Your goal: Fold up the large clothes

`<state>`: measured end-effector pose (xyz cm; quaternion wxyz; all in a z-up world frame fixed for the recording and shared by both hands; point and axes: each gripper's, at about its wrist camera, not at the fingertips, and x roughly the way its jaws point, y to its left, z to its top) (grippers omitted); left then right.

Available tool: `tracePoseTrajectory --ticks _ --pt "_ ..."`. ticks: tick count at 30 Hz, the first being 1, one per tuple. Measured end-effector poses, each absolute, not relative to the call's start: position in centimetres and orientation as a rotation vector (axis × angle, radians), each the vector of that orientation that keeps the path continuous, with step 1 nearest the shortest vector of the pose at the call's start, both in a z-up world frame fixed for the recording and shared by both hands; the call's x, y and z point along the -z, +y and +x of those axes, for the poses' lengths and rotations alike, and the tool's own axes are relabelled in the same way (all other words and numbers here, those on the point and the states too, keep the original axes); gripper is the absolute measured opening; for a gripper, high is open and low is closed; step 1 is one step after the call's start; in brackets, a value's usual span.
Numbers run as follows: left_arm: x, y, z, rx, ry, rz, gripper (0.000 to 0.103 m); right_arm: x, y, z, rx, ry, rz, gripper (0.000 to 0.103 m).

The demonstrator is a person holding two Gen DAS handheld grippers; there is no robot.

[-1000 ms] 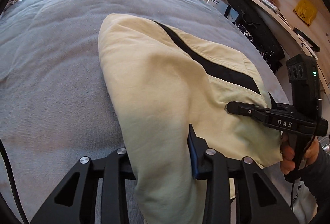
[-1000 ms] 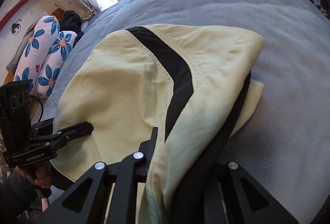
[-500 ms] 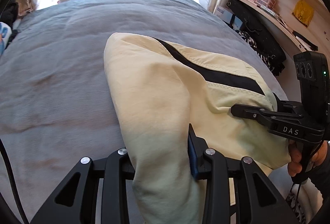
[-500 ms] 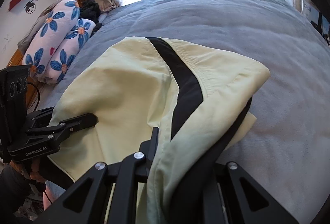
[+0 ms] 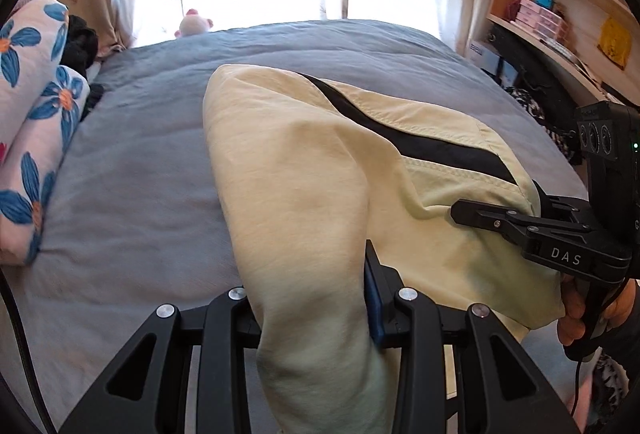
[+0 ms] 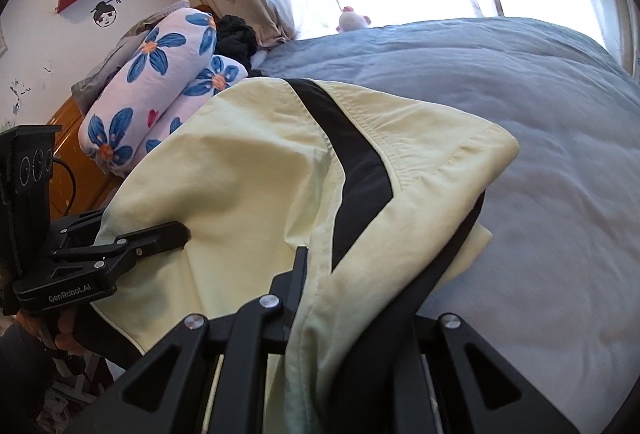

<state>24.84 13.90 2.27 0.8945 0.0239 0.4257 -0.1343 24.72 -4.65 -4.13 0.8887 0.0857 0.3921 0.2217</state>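
A pale yellow garment (image 5: 320, 170) with a black stripe (image 5: 424, 142) is held up over the grey-blue bed (image 5: 132, 178), its far end resting on the cover. My left gripper (image 5: 312, 298) is shut on the garment's near left edge. My right gripper (image 6: 348, 298) is shut on the near right edge, where yellow and black cloth (image 6: 360, 178) bunch between the fingers. The right gripper also shows in the left wrist view (image 5: 520, 226), and the left gripper shows in the right wrist view (image 6: 132, 242). The cloth hides both sets of fingertips.
Flowered pillows (image 5: 28, 138) and dark clothes (image 5: 82, 42) lie at the bed's left. A small plush toy (image 5: 194, 24) sits at the far edge by the curtained window. Wooden shelves with boxes (image 5: 560, 18) stand on the right. A wooden cabinet (image 6: 76, 170) stands left of the bed.
Both grippers have risen and tilted up with the garment, lifting its near end. The window, pillows and shelves have come into view. The grips have not changed.
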Motion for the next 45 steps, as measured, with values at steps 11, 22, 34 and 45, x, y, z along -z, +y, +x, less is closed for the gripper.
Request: tracePoseTrajectory --ticks 11,22,34,45 --pt "0.4 23.3 40.4 0.268 0.829 0.067 0.033 5.8 2.9 39.8 -0.426 0.714 0.187 0.012" --pt "10.5 25.7 52.2 0.185 0.872 0.15 0.037 15.2 5.6 51.8 -0.365 0.761 0.222 0.012" --pt "12.9 27.3 49.7 0.051 0.778 0.159 0.06 16.1 1.5 50.2 -0.329 0.798 0.238 0.049" --pt "9.6 26.5 43.4 -0.007 0.778 0.081 0.012 10.5 4.1 43.0 -0.363 0.666 0.093 0.018"
